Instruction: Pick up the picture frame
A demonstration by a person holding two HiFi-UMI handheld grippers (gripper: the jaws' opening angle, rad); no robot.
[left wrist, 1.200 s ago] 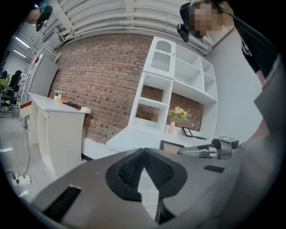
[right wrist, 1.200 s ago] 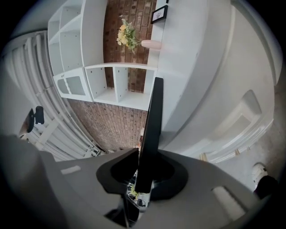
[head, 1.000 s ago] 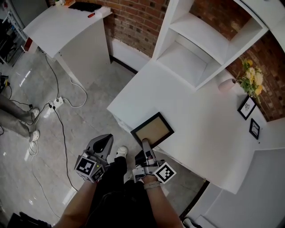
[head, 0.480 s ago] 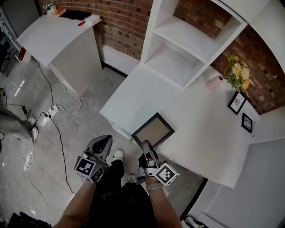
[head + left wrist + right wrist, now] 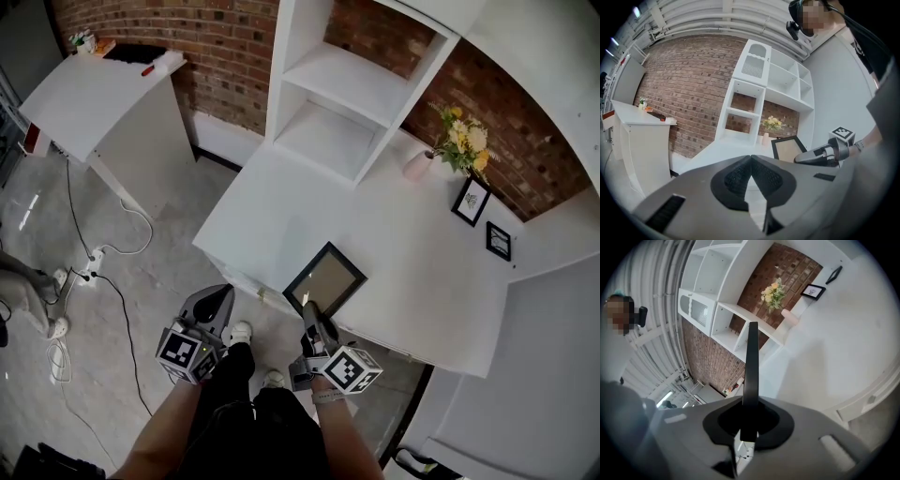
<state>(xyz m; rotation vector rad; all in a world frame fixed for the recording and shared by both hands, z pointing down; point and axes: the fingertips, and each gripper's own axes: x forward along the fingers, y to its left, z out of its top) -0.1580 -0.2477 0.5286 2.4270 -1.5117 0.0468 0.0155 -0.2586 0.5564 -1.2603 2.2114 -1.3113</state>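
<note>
- Black-framed with a tan panel, the picture frame (image 5: 325, 278) is over the near edge of the white table (image 5: 422, 272), tipped on a slant, not flat.
- The right gripper (image 5: 308, 306) is clamped on the frame's near corner. In the right gripper view the frame runs edge-on as a dark strip straight up from between the pads.
- In the left gripper view the frame's face is turned towards the camera, with the right gripper reaching in from the right to hold it. Its lower edge is hidden there, so I cannot tell whether it touches the tabletop.
- The left gripper (image 5: 217, 298) is over the grey floor (image 5: 141, 234), just off the table's near corner and well left of the frame. Its jaws are pressed together with nothing between them.
- At the back of the table stands a white shelf unit (image 5: 342, 94) against a brick wall (image 5: 225, 42).
- Near the wall are a pale pink vase (image 5: 417, 166) of yellow flowers (image 5: 459, 136) and two small framed pictures (image 5: 471, 200).
- A cable (image 5: 112, 272) trails over the floor on the left, beside a white counter (image 5: 94, 94).
</note>
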